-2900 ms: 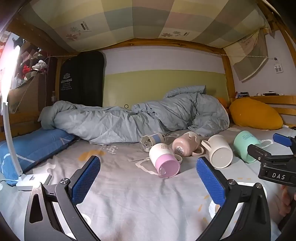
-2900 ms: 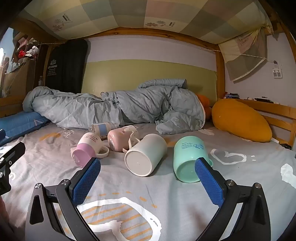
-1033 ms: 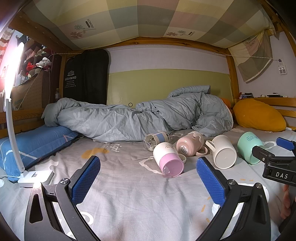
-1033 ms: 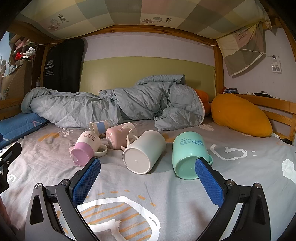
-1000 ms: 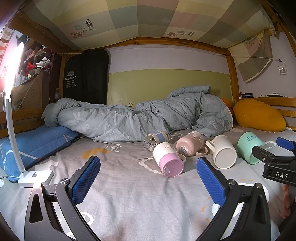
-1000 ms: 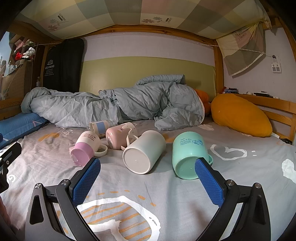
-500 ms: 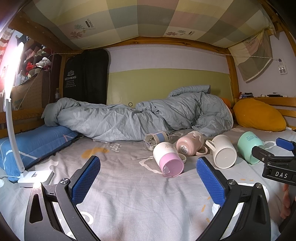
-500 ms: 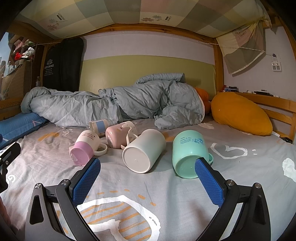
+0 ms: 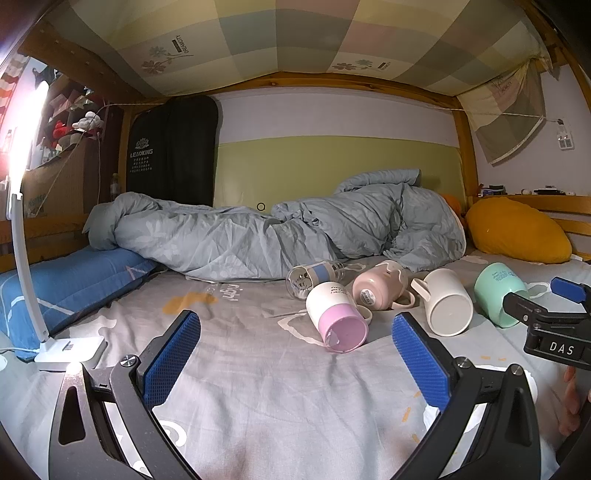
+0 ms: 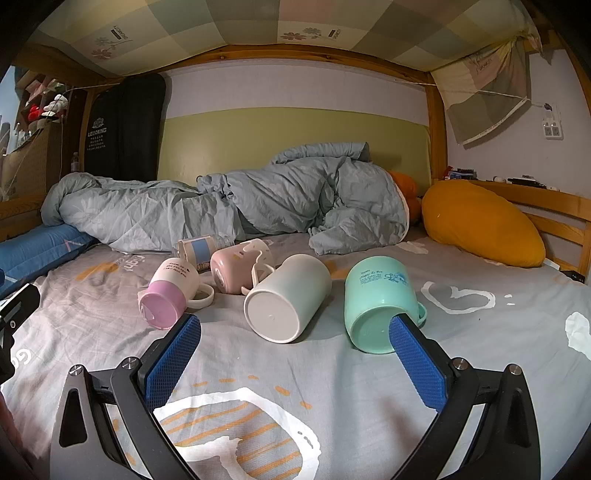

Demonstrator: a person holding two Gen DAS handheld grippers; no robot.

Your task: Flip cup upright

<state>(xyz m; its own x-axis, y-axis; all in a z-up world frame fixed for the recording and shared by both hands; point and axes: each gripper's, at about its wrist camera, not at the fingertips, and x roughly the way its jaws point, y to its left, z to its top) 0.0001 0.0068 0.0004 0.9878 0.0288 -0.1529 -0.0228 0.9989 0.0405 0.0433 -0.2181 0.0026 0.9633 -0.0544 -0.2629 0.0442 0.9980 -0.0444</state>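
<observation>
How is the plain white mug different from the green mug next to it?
The plain white mug is blank, while the mint-green mug has blue printing on its side. The white mug's handle sticks up; the green mug's pokes out low on the right. Both lie tipped over on the bedsheet, bottoms facing the camera.

The bed sheet (image 10: 332, 369) is grey, printed with white hearts and orange dashes. On it lie a mint green cup (image 10: 380, 299) with blue print, a plain white cup (image 10: 288, 299), a pale pink cup (image 10: 236, 269), a white cup with a pink base (image 10: 170, 291), and a clear glass bottle with a blue label (image 10: 201, 249). The duvet (image 10: 229, 203) is grey-blue, the pillow (image 10: 484, 225) mustard orange, the mat (image 9: 70, 273) blue. The headboard panel (image 10: 295, 136) is olive green, the canopy (image 10: 258, 22) pastel checks. Both tongs carry blue pads (image 10: 173, 358) on black frames.
</observation>
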